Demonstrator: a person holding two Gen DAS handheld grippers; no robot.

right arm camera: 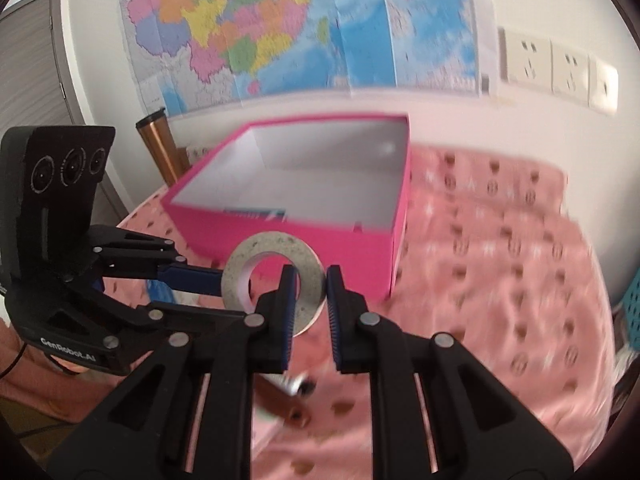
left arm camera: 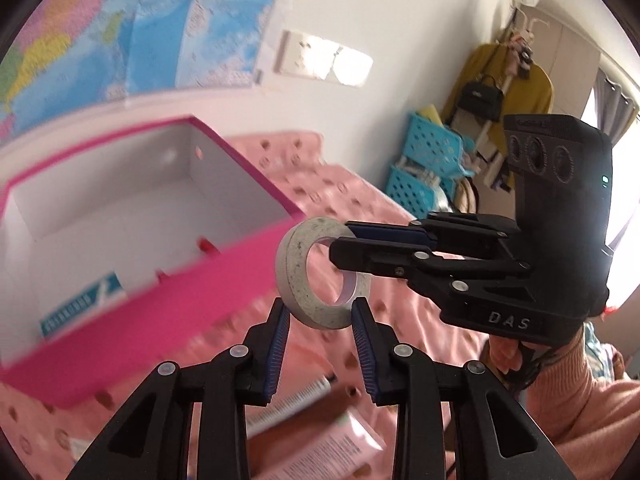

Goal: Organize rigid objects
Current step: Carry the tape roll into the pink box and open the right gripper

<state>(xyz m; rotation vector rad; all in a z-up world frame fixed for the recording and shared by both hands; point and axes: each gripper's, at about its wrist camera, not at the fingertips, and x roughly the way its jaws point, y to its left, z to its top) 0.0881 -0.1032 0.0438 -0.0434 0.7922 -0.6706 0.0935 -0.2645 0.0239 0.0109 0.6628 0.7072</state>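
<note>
The left gripper [left arm camera: 320,312] was seen closed on the lower rim of a grey tape roll [left arm camera: 298,276]. Its two blue pads were pressed on the roll's flat sides. The right gripper [left arm camera: 340,246] was closed on the same roll from the other side. One finger was poked through the hole and one was laid outside, so the ring's wall was pinched. The roll was held up in the air by both grippers, standing on its edge, with its hole facing sideways.

Below it, a pink tube [left arm camera: 340,446] and a striped tube were left lying on the pink spotted cloth [right arm camera: 500,280].

Just behind the roll, a little further away, the open pink box [right arm camera: 320,240] was set on the cloth. Its near wall was almost lined up with the roll. A short move forward and over that wall would probably be needed. A map [right arm camera: 260,28] was hung on the far wall.
</note>
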